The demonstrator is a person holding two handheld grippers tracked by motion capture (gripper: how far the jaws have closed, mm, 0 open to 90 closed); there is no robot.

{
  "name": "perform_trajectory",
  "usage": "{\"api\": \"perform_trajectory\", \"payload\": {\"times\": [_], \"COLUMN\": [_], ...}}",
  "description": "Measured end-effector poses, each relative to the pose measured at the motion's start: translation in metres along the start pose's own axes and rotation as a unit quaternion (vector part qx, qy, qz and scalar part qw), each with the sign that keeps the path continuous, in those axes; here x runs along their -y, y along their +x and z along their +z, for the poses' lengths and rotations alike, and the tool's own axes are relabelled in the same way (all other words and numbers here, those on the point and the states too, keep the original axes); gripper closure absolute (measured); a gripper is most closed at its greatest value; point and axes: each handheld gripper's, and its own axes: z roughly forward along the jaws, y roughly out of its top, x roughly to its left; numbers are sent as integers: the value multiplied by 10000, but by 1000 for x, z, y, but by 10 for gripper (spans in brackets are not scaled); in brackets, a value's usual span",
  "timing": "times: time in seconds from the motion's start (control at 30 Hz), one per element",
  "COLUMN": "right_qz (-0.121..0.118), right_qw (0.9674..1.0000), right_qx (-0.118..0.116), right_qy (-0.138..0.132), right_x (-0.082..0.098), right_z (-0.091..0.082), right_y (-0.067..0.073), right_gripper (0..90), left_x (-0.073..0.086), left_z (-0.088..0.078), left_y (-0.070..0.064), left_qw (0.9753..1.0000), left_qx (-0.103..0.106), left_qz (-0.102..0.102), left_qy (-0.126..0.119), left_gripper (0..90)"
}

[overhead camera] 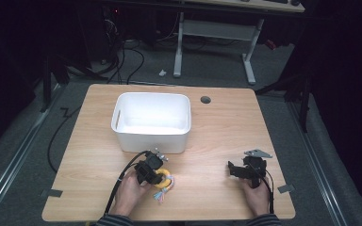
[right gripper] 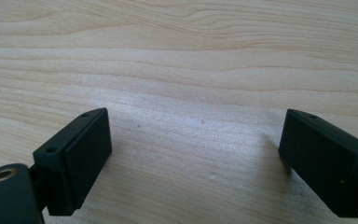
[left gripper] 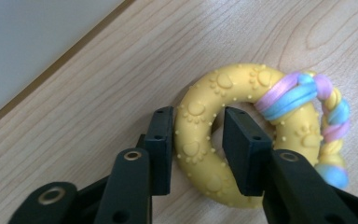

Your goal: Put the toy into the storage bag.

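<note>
Two tongs out, and my left tongs point(left gripper: 198, 151) are doing the work: clamped across one side of the yellow rubber ring toy with the pastel braided rope point(left gripper: 242, 135), lying on the wooden desk point(overhead camera: 217, 136) just before the white plastic bin point(overhead camera: 152, 123). Grasp made, I reckon; next comes a lift toward that bin. Left hand angles down over the toy; my right tongs point(right gripper: 193, 158) rest low over bare wood, jaws wide apart.

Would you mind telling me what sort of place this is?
Probably a lab or workshop: a wooden table on grey carpet, a desk frame behind, and cables on the floor in a dark room.
</note>
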Motion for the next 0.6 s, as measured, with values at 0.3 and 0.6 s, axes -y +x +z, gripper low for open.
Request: {"api": "perform_trajectory", "payload": {"times": [0.3,0.6], "right_qz": [-7,-6], "right_qw": [10000,10000], "right_qx": [-10,-6], "right_qy": [-23,-27], "right_x": [0,0], "right_z": [0,0], "right_y": [0,0], "right_gripper": [93,96], "left_x": [0,0], "left_z": [0,-4], "left_y": [2,3], "left_qw": [9999,9997], "left_qx": [76,111], "left_qz": [-106,-236], "left_qy": [22,-16], "left_gripper": [662,668]}}
